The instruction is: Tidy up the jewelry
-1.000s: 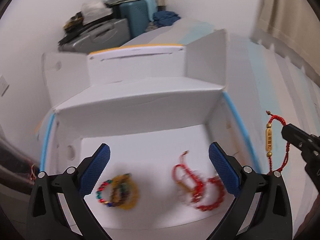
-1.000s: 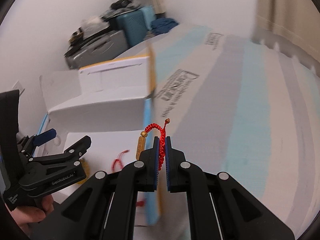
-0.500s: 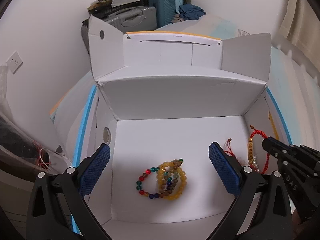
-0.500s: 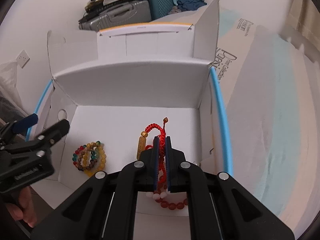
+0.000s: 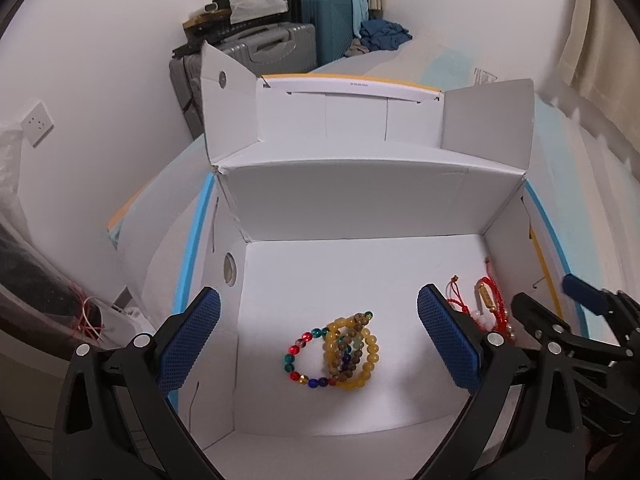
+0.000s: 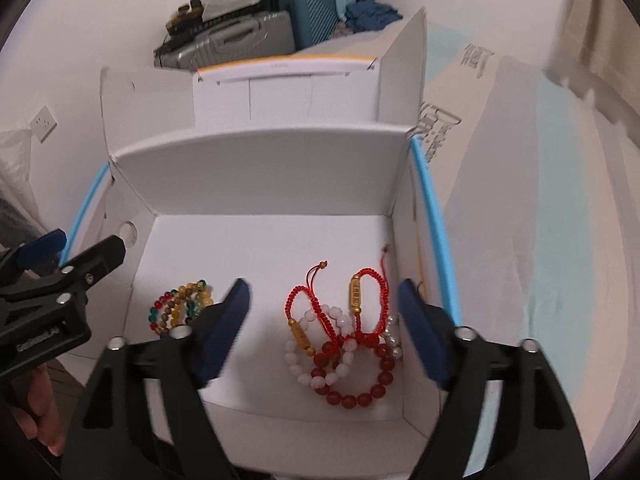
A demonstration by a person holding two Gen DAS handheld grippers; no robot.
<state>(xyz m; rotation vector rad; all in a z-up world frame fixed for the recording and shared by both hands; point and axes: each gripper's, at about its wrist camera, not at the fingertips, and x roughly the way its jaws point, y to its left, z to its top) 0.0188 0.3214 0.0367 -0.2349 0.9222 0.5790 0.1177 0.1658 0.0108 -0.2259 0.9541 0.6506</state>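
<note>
Our right tongs (image 6: 322, 332) are opening, nothing between them; the red cord bracelet (image 6: 366, 300) lies at the white box's (image 6: 260, 168) right. Left tongs (image 5: 318, 340) gape empty. Next: withdraw, fetch more.

White box (image 6: 256, 176) on striped bed (image 6: 540, 240); bracelets (image 6: 340, 340) on box floor.

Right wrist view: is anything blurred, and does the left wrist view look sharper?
Right wrist view: the right tongs smear as their jaws open, nothing between them; the red bracelets in the white box stay sharp. Left wrist view: crisp throughout, the beaded bracelets clear; fisheye bending at the edges in both.
</note>
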